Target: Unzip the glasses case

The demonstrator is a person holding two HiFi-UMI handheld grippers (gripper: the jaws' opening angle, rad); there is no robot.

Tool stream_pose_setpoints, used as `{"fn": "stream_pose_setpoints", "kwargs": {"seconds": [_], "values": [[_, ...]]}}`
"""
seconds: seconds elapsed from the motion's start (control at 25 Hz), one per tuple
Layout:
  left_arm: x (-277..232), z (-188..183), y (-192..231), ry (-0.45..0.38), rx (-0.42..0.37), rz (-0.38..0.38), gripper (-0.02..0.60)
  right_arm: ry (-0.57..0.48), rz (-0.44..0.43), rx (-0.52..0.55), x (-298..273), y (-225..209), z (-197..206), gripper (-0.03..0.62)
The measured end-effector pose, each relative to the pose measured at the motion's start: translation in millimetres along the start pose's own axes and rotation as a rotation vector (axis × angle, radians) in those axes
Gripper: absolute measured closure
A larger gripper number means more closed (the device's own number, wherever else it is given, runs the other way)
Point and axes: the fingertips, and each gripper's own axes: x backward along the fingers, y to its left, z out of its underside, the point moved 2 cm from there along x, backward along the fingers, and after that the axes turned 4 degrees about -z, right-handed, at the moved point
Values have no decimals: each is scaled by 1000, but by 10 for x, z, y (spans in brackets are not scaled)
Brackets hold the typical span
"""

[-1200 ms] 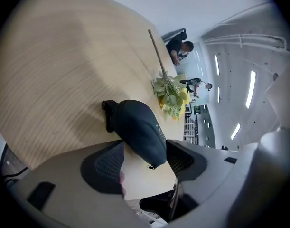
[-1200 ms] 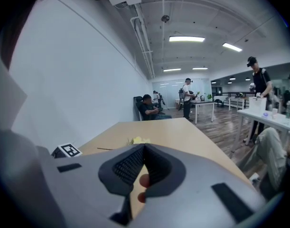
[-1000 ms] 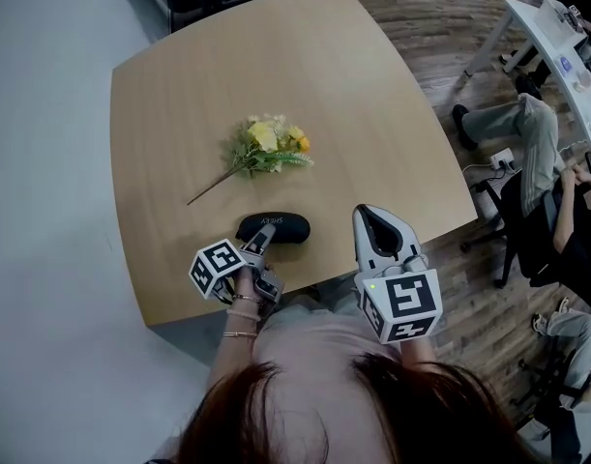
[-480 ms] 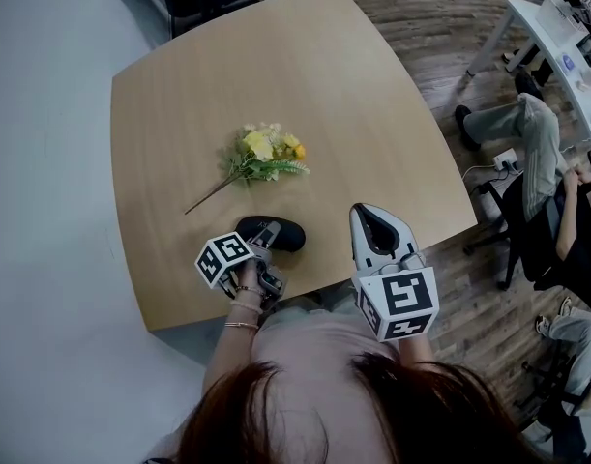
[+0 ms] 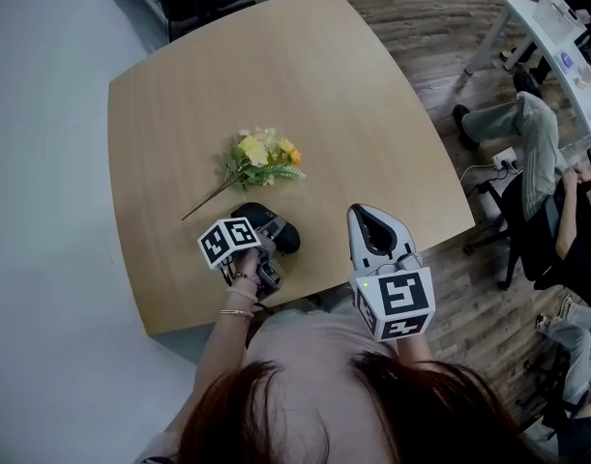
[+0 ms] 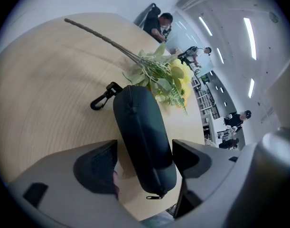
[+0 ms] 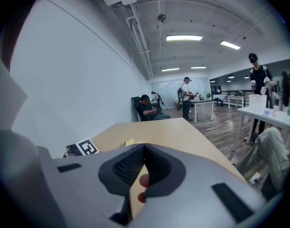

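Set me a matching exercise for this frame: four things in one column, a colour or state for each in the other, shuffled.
1 glasses case
2 flowers
3 left gripper
4 right gripper

A jaws together, empty
B yellow
C black, closed
D jaws apart

Pairs: 1-C, 2-B, 3-D, 4-A. The left gripper's jaws have just been opening, with the glasses case between them.

Glasses case [image 6: 142, 137] between fingers [image 6: 95, 167] just parting

Head camera looks steeply down; all three views share the table [image 5: 324, 85].
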Motion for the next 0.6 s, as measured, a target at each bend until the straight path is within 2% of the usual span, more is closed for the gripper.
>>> {"fn": "stream_pose_setpoints", "kwargs": {"seconds": [0.2, 0.48, 0.6], "values": [[-61, -10, -62, 36, -71, -34, 235, -3, -1, -4, -19, -21, 9, 579], [-152, 155, -174, 208, -205, -27, 235, -8, -13, -4, -39, -67, -15, 579], [-185, 188, -213, 229, -292, -63, 235, -10, -20, -10, -62, -116, -29, 579]]}}
